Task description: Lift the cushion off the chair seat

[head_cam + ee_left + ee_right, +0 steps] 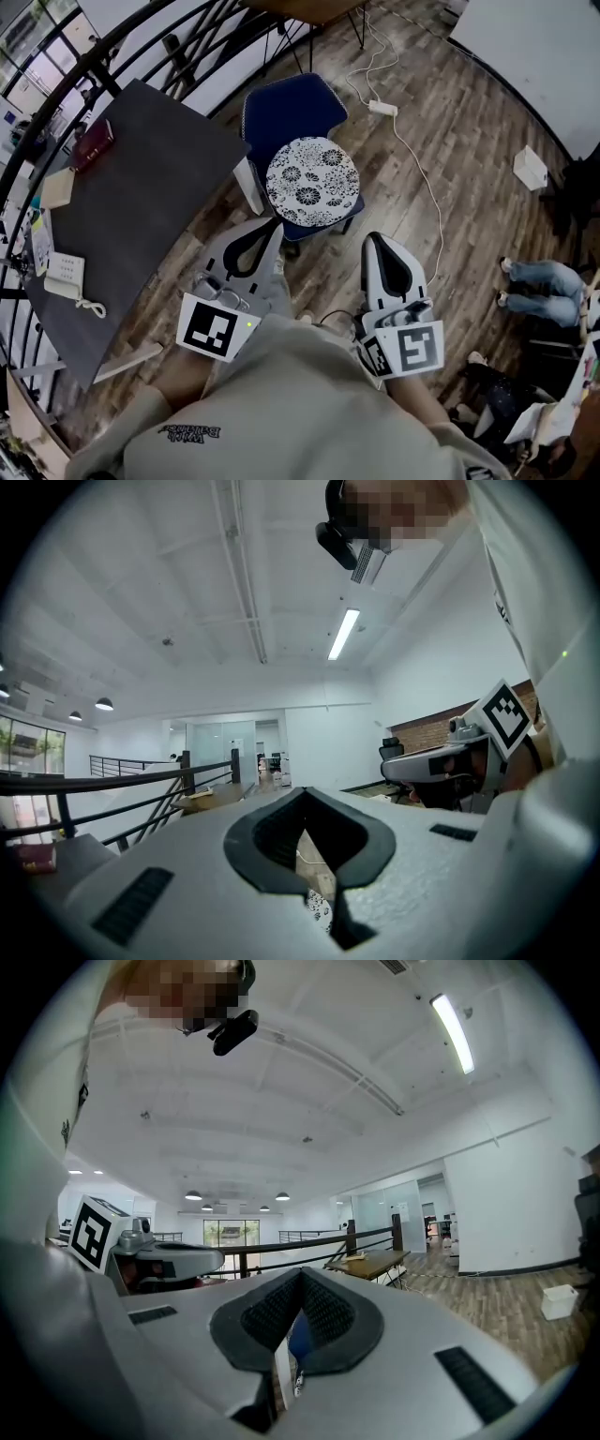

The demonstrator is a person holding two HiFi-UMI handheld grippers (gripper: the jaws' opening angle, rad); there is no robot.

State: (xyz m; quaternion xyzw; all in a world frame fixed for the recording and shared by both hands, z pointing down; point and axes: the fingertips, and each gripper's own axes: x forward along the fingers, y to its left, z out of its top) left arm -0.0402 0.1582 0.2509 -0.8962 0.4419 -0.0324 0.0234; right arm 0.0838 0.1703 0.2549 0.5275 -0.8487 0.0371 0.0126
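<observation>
In the head view a round cushion [312, 181] with a black-and-white floral print lies on the seat of a dark blue chair [289, 108]. Both grippers hang level in front of the chair, short of it and touching nothing. My left gripper [265, 228] points at the cushion's near edge, its jaws together and empty. My right gripper [375, 242] is to the right of the seat, also shut and empty. In the left gripper view a strip of the cushion [322, 909] shows through the slit below the jaws of the left gripper [305, 794]. The right gripper [302, 1272] frames a sliver of blue chair [298, 1340].
A dark grey table [141, 206] stands left of the chair with a red book [92, 145] and a white phone [66, 277]. Behind it runs a black railing [56, 89]. A power strip [382, 108], a white box [530, 169] and a seated person's legs [544, 281] are at right.
</observation>
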